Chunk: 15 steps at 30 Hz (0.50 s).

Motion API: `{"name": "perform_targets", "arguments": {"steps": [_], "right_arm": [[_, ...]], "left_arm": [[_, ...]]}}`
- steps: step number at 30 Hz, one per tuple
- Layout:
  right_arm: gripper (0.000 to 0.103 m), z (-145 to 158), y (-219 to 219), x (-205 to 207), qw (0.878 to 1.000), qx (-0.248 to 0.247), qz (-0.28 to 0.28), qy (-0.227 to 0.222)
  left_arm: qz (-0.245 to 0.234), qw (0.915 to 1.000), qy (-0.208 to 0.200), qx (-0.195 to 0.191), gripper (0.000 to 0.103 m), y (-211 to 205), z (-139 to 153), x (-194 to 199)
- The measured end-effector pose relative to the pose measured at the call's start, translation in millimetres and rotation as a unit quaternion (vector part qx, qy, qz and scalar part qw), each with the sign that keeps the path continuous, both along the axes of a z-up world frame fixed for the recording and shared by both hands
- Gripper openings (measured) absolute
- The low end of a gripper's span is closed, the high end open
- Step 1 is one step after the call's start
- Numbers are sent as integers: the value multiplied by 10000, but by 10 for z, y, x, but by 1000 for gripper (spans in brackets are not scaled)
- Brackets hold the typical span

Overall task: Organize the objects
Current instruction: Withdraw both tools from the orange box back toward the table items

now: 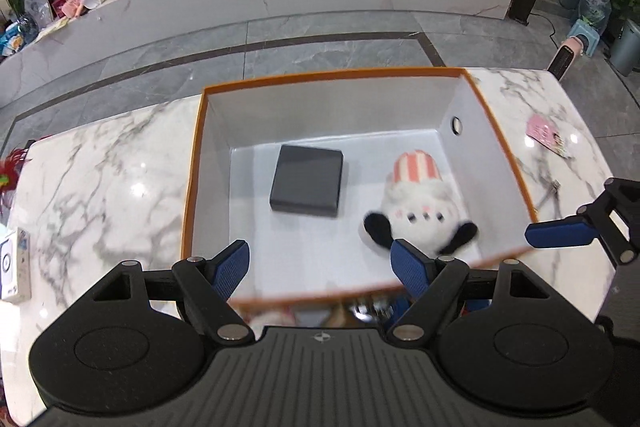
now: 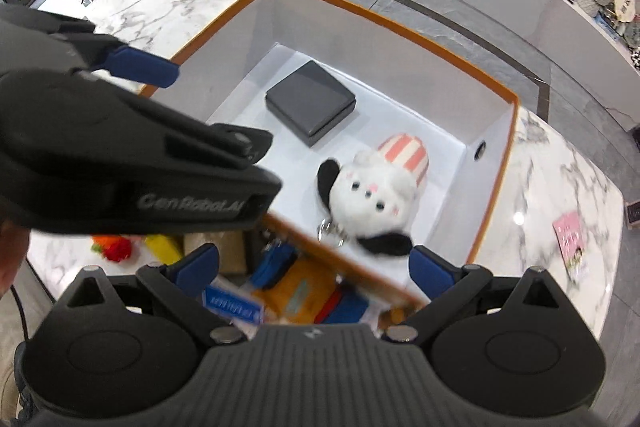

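A large white box with an orange rim (image 1: 320, 77) (image 2: 400, 31) stands on the marble table (image 1: 100, 167). Inside it lie a flat dark grey box (image 1: 307, 187) (image 2: 310, 103) and a white plush toy (image 1: 420, 203) (image 2: 376, 191) with black ears, a pink striped cap and a metal keyring (image 2: 332, 231). My left gripper (image 1: 322, 267) hovers open over the box's near rim, nothing between its fingers. My right gripper (image 2: 316, 271) is also open and empty, above the near rim. One blue finger (image 2: 144, 67) of the left gripper crosses the right wrist view.
Loose items lie on the table in front of the box: a blue label (image 2: 232, 303), an orange pouch (image 2: 296, 287), a red toy (image 2: 116, 249). A pink card (image 1: 548, 135) lies to the right, a small white box (image 1: 14, 267) to the left. Grey floor lies beyond.
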State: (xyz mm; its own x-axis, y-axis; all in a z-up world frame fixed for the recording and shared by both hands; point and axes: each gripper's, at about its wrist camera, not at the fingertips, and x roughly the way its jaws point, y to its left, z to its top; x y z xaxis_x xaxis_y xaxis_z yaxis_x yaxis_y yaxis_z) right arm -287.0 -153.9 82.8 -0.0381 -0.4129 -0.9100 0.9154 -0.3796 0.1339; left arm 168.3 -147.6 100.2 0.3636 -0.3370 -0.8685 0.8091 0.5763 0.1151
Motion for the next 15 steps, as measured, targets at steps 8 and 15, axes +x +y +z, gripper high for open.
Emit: {"name": "perform_targets", "arguments": {"steps": [8, 15], "right_arm": [[101, -45, 401, 478, 9997, -50, -251, -25], [101, -111, 746, 799, 9980, -150, -606, -130]], "left_arm": [[-379, 9992, -5, -98, 92, 448, 37, -516], [-438, 9990, 46, -109, 92, 843, -115, -829]]}}
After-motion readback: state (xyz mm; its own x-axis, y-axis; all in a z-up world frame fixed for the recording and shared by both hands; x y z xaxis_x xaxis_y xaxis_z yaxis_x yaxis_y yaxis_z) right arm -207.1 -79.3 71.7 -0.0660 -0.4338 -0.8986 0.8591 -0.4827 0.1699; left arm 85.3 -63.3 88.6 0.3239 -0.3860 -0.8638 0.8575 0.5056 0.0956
